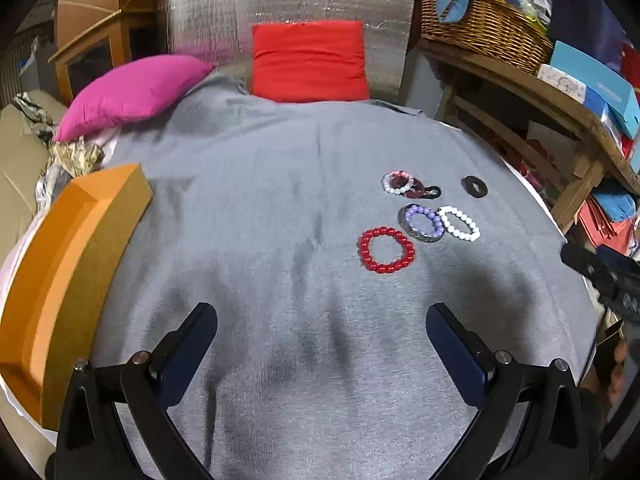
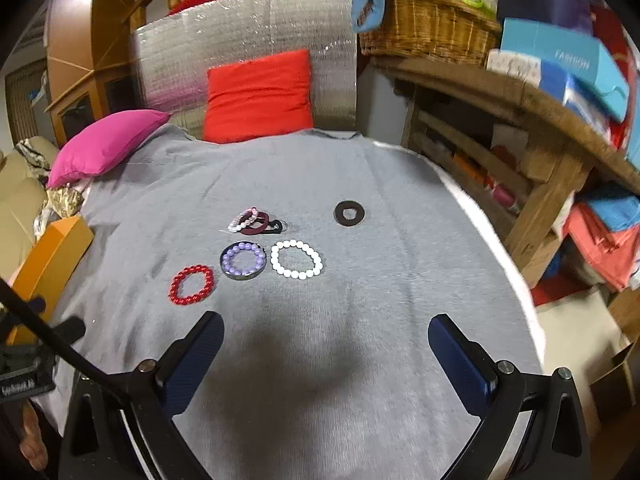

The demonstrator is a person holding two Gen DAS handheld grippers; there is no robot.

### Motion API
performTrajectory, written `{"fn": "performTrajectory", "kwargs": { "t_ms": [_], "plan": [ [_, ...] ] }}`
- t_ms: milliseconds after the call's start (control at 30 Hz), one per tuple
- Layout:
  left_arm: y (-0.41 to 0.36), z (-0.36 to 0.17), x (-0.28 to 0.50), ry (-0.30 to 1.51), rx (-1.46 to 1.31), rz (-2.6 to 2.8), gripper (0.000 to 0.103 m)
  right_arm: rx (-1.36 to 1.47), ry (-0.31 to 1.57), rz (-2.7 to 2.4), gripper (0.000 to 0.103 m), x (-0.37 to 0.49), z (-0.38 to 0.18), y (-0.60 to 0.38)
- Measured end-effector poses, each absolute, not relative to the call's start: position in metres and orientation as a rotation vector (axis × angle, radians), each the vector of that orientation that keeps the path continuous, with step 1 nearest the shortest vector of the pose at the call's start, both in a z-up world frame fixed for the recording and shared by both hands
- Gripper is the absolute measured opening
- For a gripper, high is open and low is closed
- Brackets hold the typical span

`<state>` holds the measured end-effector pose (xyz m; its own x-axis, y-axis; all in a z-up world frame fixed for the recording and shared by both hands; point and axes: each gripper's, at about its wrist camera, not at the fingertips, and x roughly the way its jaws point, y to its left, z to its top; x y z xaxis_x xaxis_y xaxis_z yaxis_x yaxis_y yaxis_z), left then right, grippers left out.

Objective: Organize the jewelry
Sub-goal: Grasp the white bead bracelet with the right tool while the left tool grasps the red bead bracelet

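Several bracelets lie on the grey cloth (image 1: 260,220). A red bead bracelet (image 1: 409,250) (image 2: 209,281) lies nearest. Beside it a purple bead bracelet (image 1: 422,212) (image 2: 242,247) rests on a grey ring, then a white bead bracelet (image 1: 458,213) (image 2: 297,244). Behind them lies a small pile of pink-white and dark bands (image 1: 404,184) (image 2: 254,220). A flat black ring (image 1: 474,187) (image 2: 349,213) lies to their right. An orange box (image 1: 76,264) (image 2: 50,264) stands at the left. My left gripper (image 1: 322,320) and right gripper (image 2: 326,330) are open and empty, well short of the bracelets.
A pink pillow (image 1: 132,92) and a red pillow (image 1: 310,60) lie at the far end against a silver foil panel (image 1: 288,4). A wooden shelf (image 2: 520,104) with a wicker basket (image 2: 428,24) and blue boxes stands at the right.
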<state>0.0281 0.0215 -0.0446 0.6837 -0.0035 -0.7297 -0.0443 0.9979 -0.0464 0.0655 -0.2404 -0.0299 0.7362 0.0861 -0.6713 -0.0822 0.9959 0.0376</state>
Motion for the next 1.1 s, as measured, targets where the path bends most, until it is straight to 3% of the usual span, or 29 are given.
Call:
{"fn": "performTrajectory", "kwargs": {
  "t_ms": [200,300,367,500,567,633,700,733,1100],
  "plan": [
    [0.029,-0.058,0.042,0.849,-0.087,0.015,0.103,0.011,0.836,0.153,0.101,0.136,-0.055,-0.235],
    [0.035,-0.063,0.048,0.856,-0.133,-0.001,0.103,-0.005,0.919,0.166,0.088,0.177,-0.076,-0.229],
    [0.038,-0.066,0.052,0.861,-0.149,-0.007,0.103,-0.011,0.967,0.153,0.072,0.201,-0.09,-0.228],
    [0.043,-0.071,0.059,0.865,-0.162,-0.01,0.103,-0.042,1.024,0.128,0.069,0.231,-0.111,-0.225],
    [0.046,-0.073,0.062,0.872,-0.164,-0.009,0.103,-0.056,1.052,0.13,0.055,0.24,-0.12,-0.221],
    [0.046,-0.075,0.064,0.879,-0.155,-0.004,0.103,-0.078,1.063,0.117,0.048,0.244,-0.126,-0.218],
    [0.045,-0.076,0.068,0.886,-0.152,-0.011,0.103,-0.105,1.059,0.116,0.027,0.247,-0.128,-0.213],
    [0.044,-0.076,0.07,0.888,-0.145,-0.015,0.103,-0.108,1.06,0.121,0.01,0.248,-0.128,-0.211],
    [0.006,-0.086,0.133,0.974,-0.079,-0.119,0.103,0.156,0.944,0.186,0.01,0.167,-0.106,-0.237]
  ]
}}
